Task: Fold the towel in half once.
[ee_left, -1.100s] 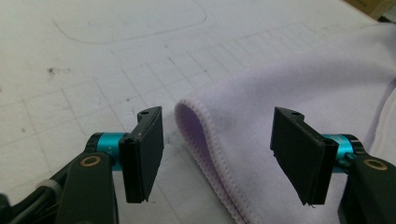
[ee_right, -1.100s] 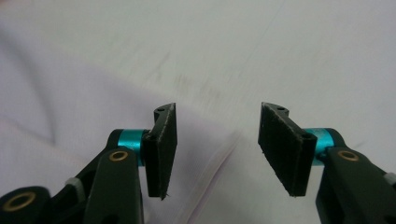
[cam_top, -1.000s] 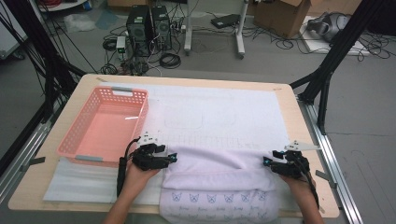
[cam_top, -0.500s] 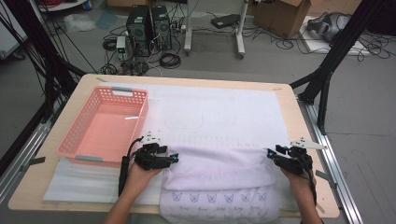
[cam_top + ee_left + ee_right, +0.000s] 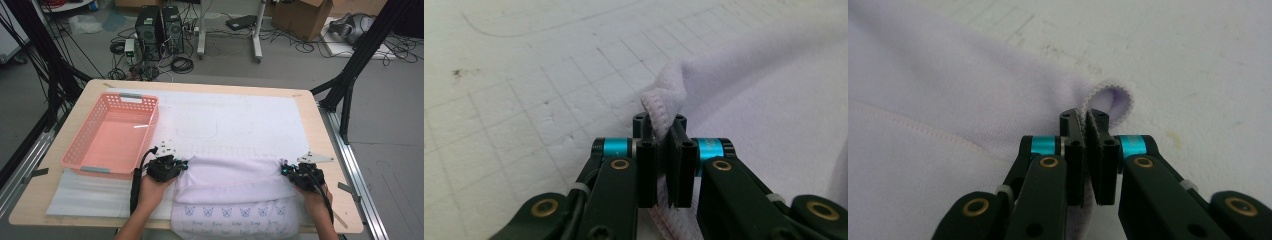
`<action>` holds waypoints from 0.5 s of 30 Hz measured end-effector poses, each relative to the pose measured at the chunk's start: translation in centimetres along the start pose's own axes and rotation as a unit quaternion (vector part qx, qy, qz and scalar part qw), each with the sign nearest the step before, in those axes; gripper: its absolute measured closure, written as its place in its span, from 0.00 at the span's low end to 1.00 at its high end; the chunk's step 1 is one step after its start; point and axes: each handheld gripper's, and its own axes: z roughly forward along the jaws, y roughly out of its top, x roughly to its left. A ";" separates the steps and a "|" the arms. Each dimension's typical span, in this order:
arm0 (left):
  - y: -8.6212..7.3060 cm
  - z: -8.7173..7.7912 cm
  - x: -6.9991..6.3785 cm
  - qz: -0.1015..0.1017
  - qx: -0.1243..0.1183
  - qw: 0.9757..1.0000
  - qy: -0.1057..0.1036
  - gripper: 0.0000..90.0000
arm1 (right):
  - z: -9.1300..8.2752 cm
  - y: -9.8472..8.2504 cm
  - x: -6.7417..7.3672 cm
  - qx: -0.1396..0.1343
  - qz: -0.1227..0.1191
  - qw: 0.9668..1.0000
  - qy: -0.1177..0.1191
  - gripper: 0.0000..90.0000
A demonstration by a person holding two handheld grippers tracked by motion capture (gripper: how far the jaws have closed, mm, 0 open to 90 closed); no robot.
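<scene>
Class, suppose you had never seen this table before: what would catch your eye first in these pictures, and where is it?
First, the pale lilac towel lying at the near edge of the table, its front strip printed with small cat faces. The left gripper and right gripper each pinch one of its far corners, jaws shut on the hem. Next comes the pink basket, which stands on the white mat at the left.

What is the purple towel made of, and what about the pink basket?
The towel looks like soft fleecy cloth, matte: it folds, bunches up, and has a stitched hem where the left tongs pinch it. The pink basket looks like hard, slightly shiny plastic: its walls are moulded with rows of little holes.
</scene>
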 end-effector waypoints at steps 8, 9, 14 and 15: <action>5.1 0.5 1.2 -0.009 -0.038 0.999 0.028 0.94 | 0.2 3.1 -2.1 -0.055 0.017 0.998 -0.015 0.96; 5.7 0.7 1.4 -0.010 -0.038 0.999 0.031 0.94 | 0.3 3.7 -2.5 -0.060 0.020 0.998 -0.013 0.96; 7.3 2.2 2.9 -0.026 -0.045 0.998 0.041 0.94 | 1.5 6.4 -3.7 -0.060 0.010 0.998 -0.023 0.96; 7.4 2.5 3.1 -0.029 -0.048 0.998 0.042 0.94 | 1.9 6.9 -3.8 -0.055 0.006 0.998 -0.027 0.96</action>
